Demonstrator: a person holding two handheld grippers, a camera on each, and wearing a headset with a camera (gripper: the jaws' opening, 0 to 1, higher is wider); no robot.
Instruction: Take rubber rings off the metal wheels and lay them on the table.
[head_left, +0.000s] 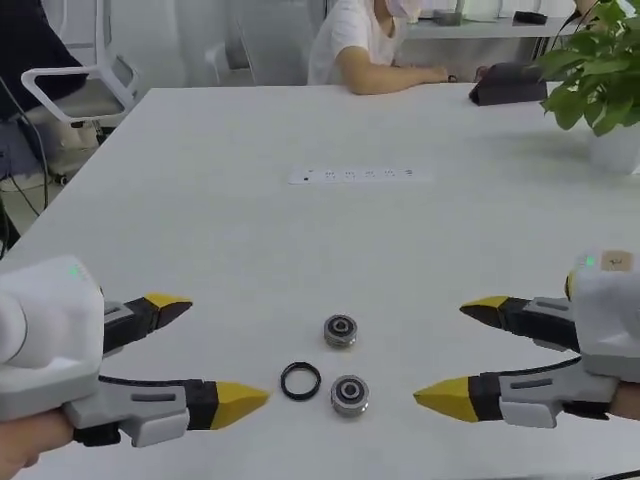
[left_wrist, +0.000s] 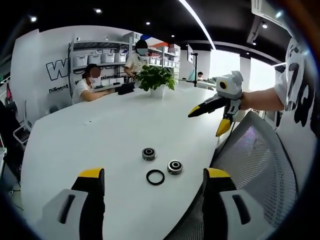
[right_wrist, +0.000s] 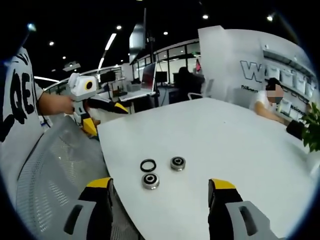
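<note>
Currently rubber ring lies btwn left hand-held gripper & right hand-held gripper.

Low in the frame's centre, on the table, the upper wheel lies above the lower wheel. A ring lies just left of the lower one. All three sit between the left gripper at lower left and the right gripper at lower right. A power strip lies higher up and a plant stands at upper right.

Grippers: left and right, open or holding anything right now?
Left gripper: open, jaws wide apart, holding nothing.
Right gripper: open, jaws wide apart, holding nothing.
</note>
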